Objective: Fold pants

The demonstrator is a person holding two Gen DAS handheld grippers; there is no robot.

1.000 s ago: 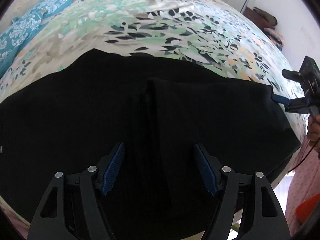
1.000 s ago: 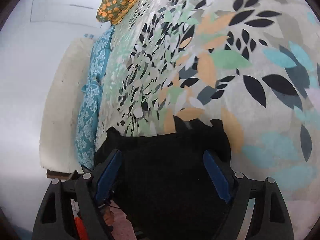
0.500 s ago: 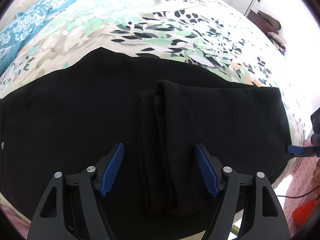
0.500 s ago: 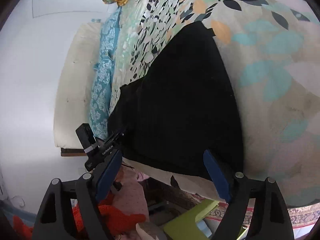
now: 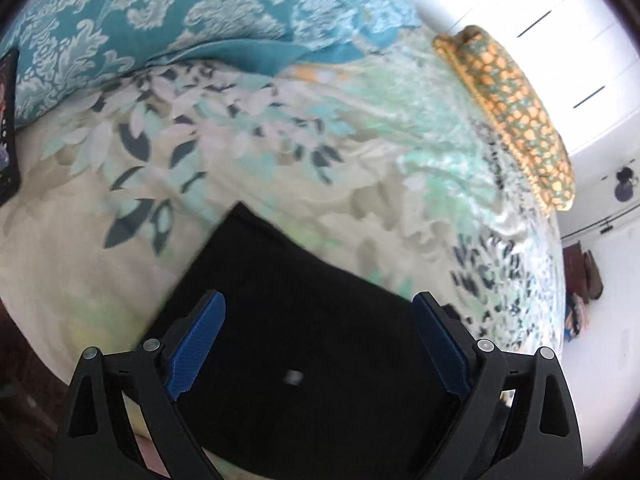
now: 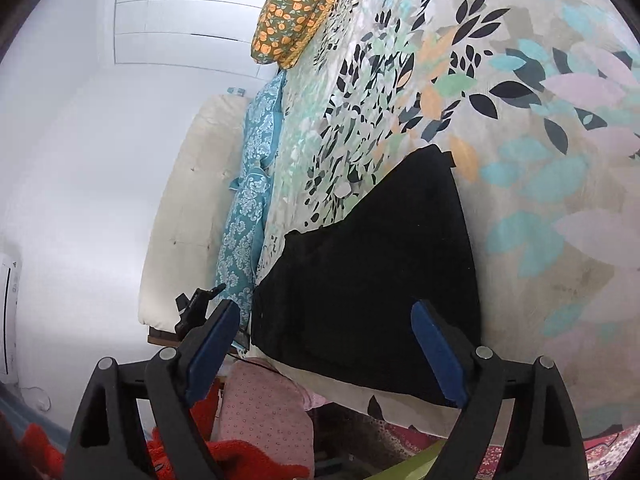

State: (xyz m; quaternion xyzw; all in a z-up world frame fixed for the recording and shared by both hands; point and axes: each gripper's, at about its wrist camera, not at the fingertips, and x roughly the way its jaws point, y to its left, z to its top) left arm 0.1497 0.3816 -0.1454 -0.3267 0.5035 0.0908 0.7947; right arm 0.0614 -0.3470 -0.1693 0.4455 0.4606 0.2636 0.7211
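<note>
The black pants (image 6: 372,272) lie folded flat near the front edge of the bed with the leaf-print sheet (image 6: 540,128). In the left wrist view a corner of the pants (image 5: 304,328) with a small button shows between the fingers. My left gripper (image 5: 320,336) is open and empty just above that corner. My right gripper (image 6: 326,340) is open and empty, held off the bed's edge, apart from the pants. The left gripper's body (image 6: 196,308) shows at the pants' far end.
A teal patterned pillow (image 5: 180,20) lies at the bed's left side. An orange-patterned pillow (image 5: 516,112) lies at the head. A dark phone-like object (image 5: 8,120) rests at the left edge. Pink cloth (image 6: 264,412) and red cloth (image 6: 240,460) lie below the bed edge.
My left gripper has swung left to the pants' left corner. My right gripper has pulled back off the pants' edge and tilted up. Both stay open.
</note>
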